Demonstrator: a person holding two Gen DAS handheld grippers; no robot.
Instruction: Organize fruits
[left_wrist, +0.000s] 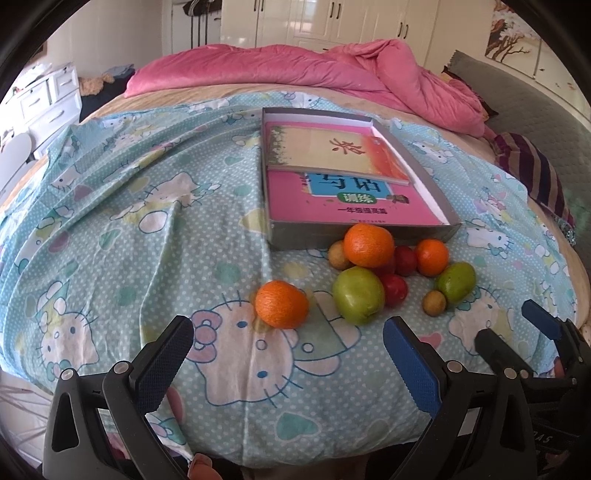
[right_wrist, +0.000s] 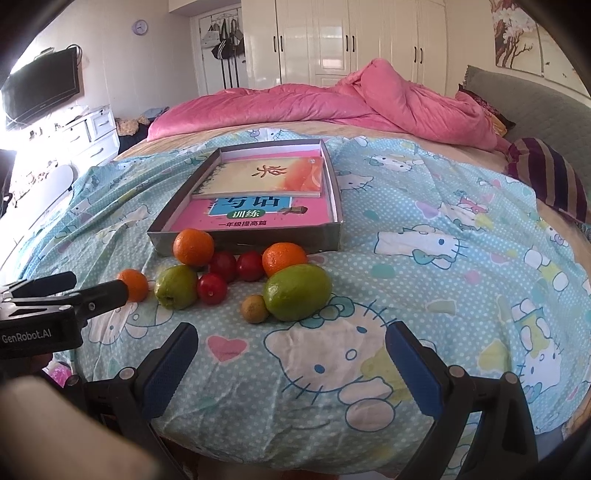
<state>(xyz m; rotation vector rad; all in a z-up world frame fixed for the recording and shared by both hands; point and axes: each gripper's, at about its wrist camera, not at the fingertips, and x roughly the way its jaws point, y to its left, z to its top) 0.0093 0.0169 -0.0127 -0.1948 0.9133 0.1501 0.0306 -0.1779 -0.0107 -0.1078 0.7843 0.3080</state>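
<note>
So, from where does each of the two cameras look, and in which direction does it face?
Left wrist view: sits on the left gripper, jaws open, facing across the bed toward the lone orange and box; the right gripper shows at right.
Right wrist view: sits on the right gripper, jaws open, facing the green fruit; the left gripper shows at left.
Both share the fruit pile, box of books and pink quilt.
</note>
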